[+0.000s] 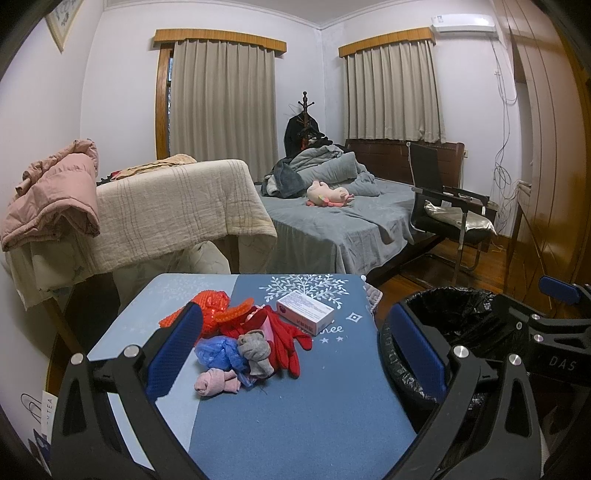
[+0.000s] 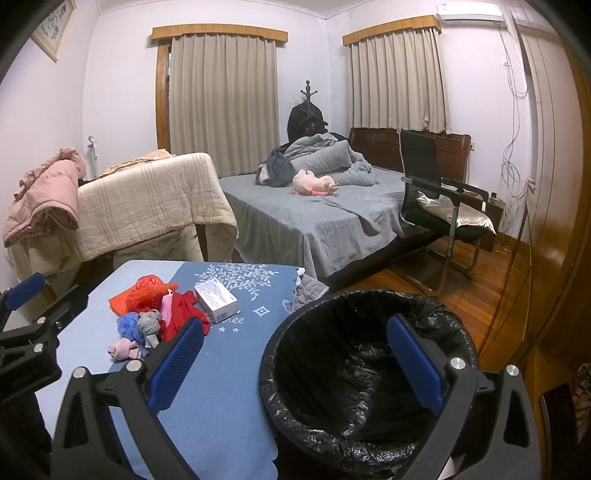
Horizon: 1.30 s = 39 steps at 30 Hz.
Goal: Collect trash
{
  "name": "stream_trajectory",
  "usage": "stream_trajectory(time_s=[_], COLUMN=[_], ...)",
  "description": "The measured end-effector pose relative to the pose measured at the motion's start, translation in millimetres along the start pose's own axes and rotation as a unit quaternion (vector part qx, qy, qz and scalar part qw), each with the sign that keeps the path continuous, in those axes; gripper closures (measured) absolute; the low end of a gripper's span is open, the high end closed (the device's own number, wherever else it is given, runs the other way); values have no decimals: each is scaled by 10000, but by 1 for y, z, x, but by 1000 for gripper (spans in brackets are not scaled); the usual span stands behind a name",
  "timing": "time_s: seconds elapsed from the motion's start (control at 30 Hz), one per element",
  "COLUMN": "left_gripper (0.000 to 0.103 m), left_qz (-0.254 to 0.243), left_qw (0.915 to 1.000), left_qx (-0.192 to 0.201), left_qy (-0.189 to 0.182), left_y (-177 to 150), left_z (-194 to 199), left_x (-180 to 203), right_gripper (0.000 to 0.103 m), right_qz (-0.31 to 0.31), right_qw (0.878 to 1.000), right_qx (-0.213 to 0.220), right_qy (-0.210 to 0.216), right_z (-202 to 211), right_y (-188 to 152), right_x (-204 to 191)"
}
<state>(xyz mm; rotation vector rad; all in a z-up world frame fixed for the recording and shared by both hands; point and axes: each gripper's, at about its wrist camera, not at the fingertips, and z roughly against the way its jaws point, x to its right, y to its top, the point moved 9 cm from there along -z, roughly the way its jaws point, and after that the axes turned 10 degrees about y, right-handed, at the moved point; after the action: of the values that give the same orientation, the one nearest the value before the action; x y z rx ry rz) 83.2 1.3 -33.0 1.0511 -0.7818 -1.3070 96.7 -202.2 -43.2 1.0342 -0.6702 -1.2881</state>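
While both grippers (image 1: pixel 295 350) (image 2: pixel 295 354) gape empty, a crumpled blue bag (image 1: pixel 221 354) tops the pile.

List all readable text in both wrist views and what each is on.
"DAS": right gripper body, seen from the left wrist view.
"...hee" or "...lee", partly hidden: blue tablecloth, white script by the stars.
"...TEA", cut off: white card at the left edge.
Small white box: printed lines and red label, too small to read.
Framed picture: no legible text.
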Motion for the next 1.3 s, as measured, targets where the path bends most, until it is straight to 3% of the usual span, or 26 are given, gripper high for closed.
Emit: stream_trajectory(time_s=[1.3], left_gripper=[5], left_qz=[25], left_qw=[10000], left_qx=[-36], left_qy=[2], left_y=[1], left_z=[2], left_x=[-7], right_gripper=[6], right_qz=[-25], right_qw=[10000], right_qx=[-45], right_qy=[9], right_z=[-5], right_y=[-4], right_x=[1])
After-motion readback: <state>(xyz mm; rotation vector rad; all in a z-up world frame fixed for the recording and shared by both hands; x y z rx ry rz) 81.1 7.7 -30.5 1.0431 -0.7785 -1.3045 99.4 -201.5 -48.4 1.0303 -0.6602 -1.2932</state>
